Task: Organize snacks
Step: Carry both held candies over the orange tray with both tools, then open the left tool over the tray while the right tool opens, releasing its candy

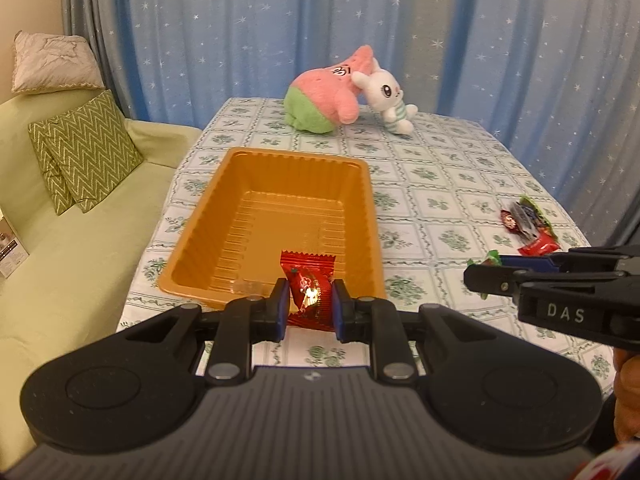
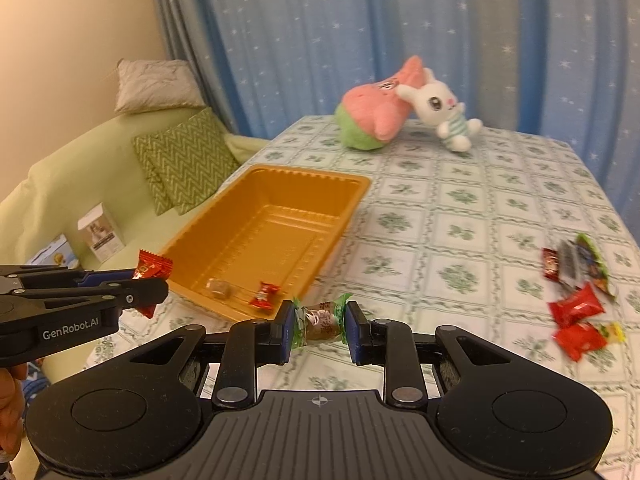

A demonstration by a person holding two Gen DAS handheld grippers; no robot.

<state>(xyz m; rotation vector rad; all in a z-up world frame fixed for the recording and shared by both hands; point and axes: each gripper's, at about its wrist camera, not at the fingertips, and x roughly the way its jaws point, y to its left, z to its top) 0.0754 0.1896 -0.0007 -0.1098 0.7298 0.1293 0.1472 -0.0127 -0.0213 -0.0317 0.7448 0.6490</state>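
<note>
Left gripper (image 1: pixel 310 300) angled down, pads clamped on a red wrapped candy (image 1: pixel 308 290); right gripper (image 2: pixel 318 322) angled down, pads pinching a green-wrapped brown candy (image 2: pixel 318 320); both side by side, tips near each other; bare fingers (image 2: pixel 10 412) behind the left handle.

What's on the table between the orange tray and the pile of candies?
Nothing, only bare tablecloth between the orange tray and the pile of candies, seen in the right wrist view.
</note>
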